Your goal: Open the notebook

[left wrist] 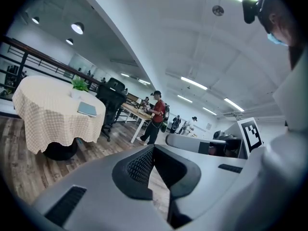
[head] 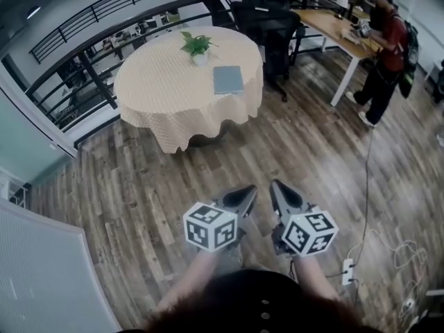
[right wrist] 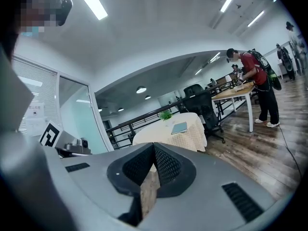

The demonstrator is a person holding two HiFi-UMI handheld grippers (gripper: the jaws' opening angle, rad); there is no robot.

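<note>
A closed grey-blue notebook point(head: 228, 79) lies flat on a round table point(head: 159, 82) draped in a checked cloth, next to a small potted plant point(head: 197, 46). Both grippers hang low over the wooden floor, well short of the table and side by side. My left gripper point(head: 246, 194) is shut with nothing in it. My right gripper point(head: 279, 189) is also shut and empty. In the left gripper view the notebook point(left wrist: 87, 109) shows far off at the left, beyond the shut gripper point(left wrist: 153, 148). In the right gripper view the notebook point(right wrist: 179, 128) lies just above the shut gripper point(right wrist: 153, 146).
A black office chair point(head: 270, 26) stands behind the table, and a black railing point(head: 97, 61) curves round the back. A person in a red top point(head: 385, 47) stands at a wooden desk point(head: 333, 26) at the right. A power strip point(head: 349, 270) and cables lie on the floor.
</note>
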